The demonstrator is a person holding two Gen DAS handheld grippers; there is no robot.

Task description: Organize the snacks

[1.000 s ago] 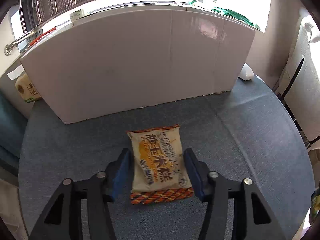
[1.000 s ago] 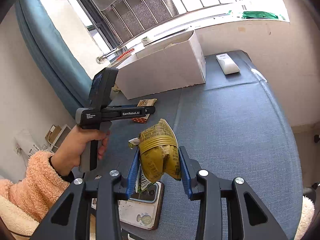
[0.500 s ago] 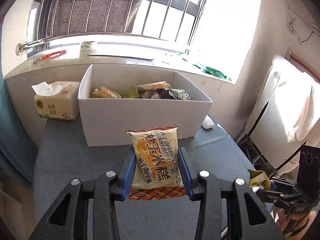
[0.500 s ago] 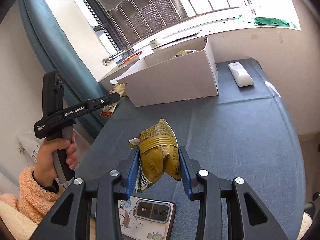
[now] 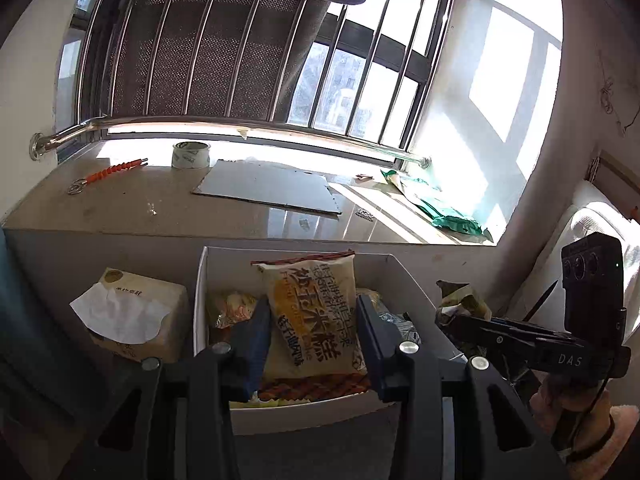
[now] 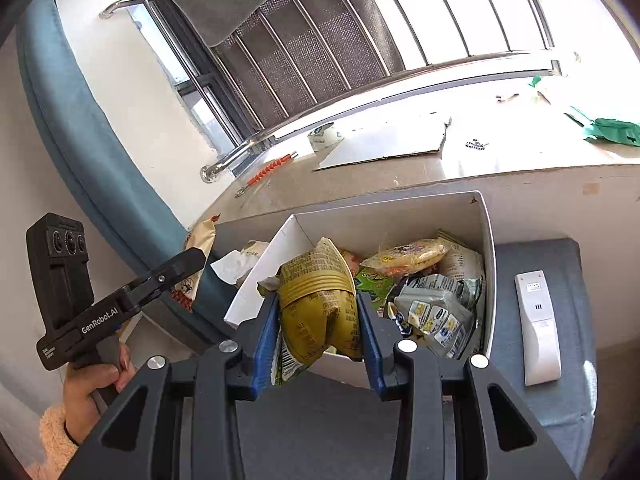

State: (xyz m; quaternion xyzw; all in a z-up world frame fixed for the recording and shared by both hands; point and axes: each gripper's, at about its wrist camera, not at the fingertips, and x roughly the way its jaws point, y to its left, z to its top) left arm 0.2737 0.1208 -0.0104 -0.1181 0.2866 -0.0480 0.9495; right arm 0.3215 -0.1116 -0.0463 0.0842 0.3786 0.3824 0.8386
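Both snacks now hang over the white box (image 5: 384, 272): left gripper (image 5: 312, 336) clamping the yellow rice-cake packet (image 5: 312, 316), right gripper (image 6: 318, 320), at 3 o'clock, clenching the olive packet (image 6: 316, 300). A second ago both were low over the table; 2 drops look imminent.

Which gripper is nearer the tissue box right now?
Left. The left gripper hangs over the white box's end beside the tissue box; the right gripper is further along.

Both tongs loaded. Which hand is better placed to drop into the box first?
Right. Its olive snack packet hangs over the white box, while the left's yellow rice cake packet sits nearer the front rim.
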